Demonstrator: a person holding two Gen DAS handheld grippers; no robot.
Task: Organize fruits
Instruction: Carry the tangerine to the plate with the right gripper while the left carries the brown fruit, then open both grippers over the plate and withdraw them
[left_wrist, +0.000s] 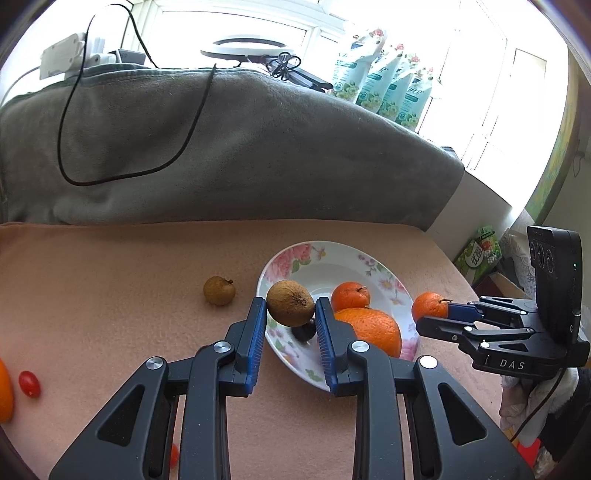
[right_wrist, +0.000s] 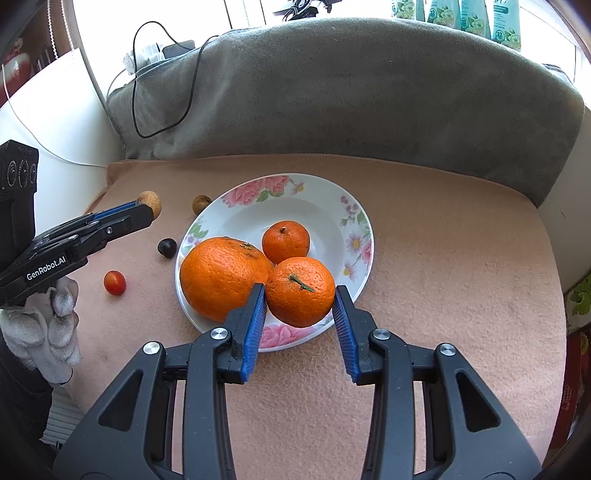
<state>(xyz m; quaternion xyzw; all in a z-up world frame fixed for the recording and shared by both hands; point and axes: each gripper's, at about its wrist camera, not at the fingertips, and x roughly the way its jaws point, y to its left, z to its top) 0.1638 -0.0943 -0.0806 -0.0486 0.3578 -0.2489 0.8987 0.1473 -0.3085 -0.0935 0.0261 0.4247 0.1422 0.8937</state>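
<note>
Left hand-held gripper (left_wrist: 290, 306) clenched on a brown oval fruit (left_wrist: 290, 302), long axis lying roughly crosswise between the blue pads, blunt stem end toward the right pad. Held up over the near-left rim of the floral plate (left_wrist: 325, 254); in the right wrist view, hanging left of the plate above the peach cloth (right_wrist: 443, 240).

Right hand-held gripper (right_wrist: 300, 295) grasping a mandarin (right_wrist: 300, 291), green stem (right_wrist: 301, 282) facing up and slanting toward the lower right. Poised at the near rim of the plate, just against the large orange (right_wrist: 223, 277) resting in the plate's left half. Smaller mandarin (right_wrist: 285, 241) sitting near the plate's centre, stem nub up.

Off the plate, on the cloth: a second brown fruit (right_wrist: 201, 204) by the far-left rim, a dark round fruit (right_wrist: 167, 246) just beside the left rim, a cherry tomato (right_wrist: 114, 282) further left, long axis upright in the right wrist view. Grey blanket (right_wrist: 351, 92) heaped behind, black cable (right_wrist: 147, 107) draped over it.
</note>
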